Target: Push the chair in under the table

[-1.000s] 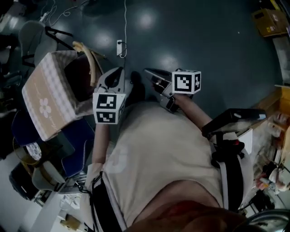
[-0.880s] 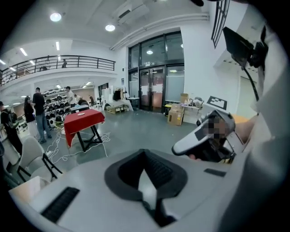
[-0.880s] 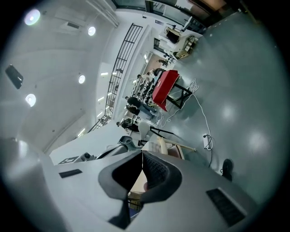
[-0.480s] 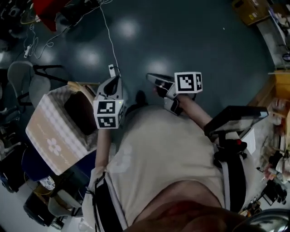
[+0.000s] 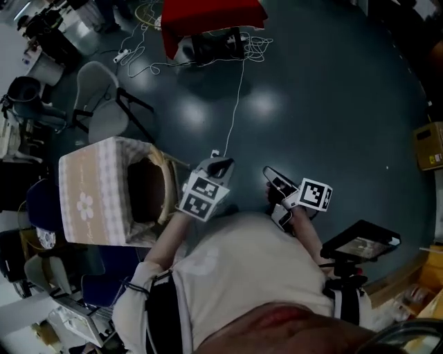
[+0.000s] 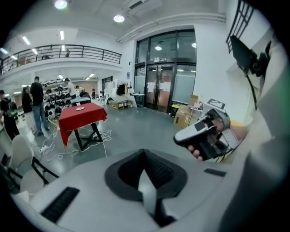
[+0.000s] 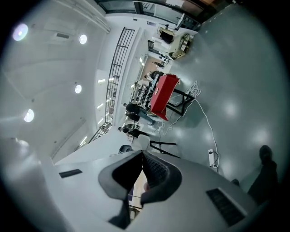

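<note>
Chair (image 5: pixel 95 104): pale shell seat on black legs, standing on the dark glossy floor (image 5: pixel 332 90) at upper left of the head view. It is not under any table. The same chair shows low at the left edge of the left gripper view (image 6: pixel 20 156).

Red-clothed table (image 5: pixel 211 17): at the top of the head view, well apart from the chair. It has black legs and a small flat item on top in the left gripper view (image 6: pixel 81 115). It is also seen in the right gripper view (image 7: pixel 162 96). White cables lie coiled at its foot, and one white cable (image 5: pixel 235 104) runs from there across the floor toward the person.

Left gripper (image 5: pixel 223 164): jaws pressed together, nothing between them (image 6: pixel 144 156).

Right gripper (image 5: pixel 267 170): jaws likewise closed on nothing (image 7: pixel 141 156). It is held just beside the left one, not touching it, and shows in the left gripper view (image 6: pixel 177 139).

Surroundings: a box draped in beige checked cloth with a flower print (image 5: pixel 90 200) sits just left of the left gripper. There is a cardboard box (image 5: pixel 429 145) at the right edge. People (image 6: pixel 36 104) stand far left beyond the table, under a railed balcony (image 6: pixel 68 52). Glass doors (image 6: pixel 165 77) are behind.
</note>
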Demonstrator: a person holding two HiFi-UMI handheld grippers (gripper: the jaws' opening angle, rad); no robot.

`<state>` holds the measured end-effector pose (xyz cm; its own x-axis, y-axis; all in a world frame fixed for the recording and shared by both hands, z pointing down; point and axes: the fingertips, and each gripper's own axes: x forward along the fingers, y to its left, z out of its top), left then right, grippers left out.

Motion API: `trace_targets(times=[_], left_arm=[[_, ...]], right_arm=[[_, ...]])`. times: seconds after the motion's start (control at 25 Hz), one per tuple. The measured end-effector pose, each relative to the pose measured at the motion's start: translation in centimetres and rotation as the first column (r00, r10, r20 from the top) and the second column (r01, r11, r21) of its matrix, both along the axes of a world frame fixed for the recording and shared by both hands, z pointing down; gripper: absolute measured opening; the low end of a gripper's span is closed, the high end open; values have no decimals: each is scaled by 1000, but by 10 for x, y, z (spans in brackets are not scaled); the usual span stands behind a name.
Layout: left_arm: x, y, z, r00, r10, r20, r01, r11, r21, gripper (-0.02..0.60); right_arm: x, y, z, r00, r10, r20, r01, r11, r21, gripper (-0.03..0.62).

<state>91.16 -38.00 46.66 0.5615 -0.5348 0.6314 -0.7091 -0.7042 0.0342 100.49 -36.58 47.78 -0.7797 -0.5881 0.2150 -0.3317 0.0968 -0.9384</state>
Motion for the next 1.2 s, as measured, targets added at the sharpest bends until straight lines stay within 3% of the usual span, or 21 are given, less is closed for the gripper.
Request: trace_targets(times=[0.12,0.24,0.36,0.56,0.88,1.0,1.2], left_arm=[[23,-20,-3,995,-103,-20,103,995,18,8],[44,-45,-1,974,-226,-1,226,973,44,8],[74,-55,-5,961,-276,8,276,960,44,8],[95,-60,0,929,-366,49,364,931,28,8],[69,-64,17,884,-437,166,439,898,28,8],[59,-90,16,886,-449,113,451,893,15,8],[31,-153,14,907,-418,43,417,908,33,8]], right_arm=[[20,-25,0,995,-97,20,96,995,25,11],[49,-55,-1,979,-202,-5,202,978,43,11],[76,-73,1,958,-283,-42,285,957,60,11],[91,-88,7,924,-382,31,381,924,35,11],[65,-103,11,862,-507,22,506,862,31,11],[57,-125,7,855,-518,-19,518,854,52,11],[37,-178,11,883,-463,-82,466,885,21,11]])
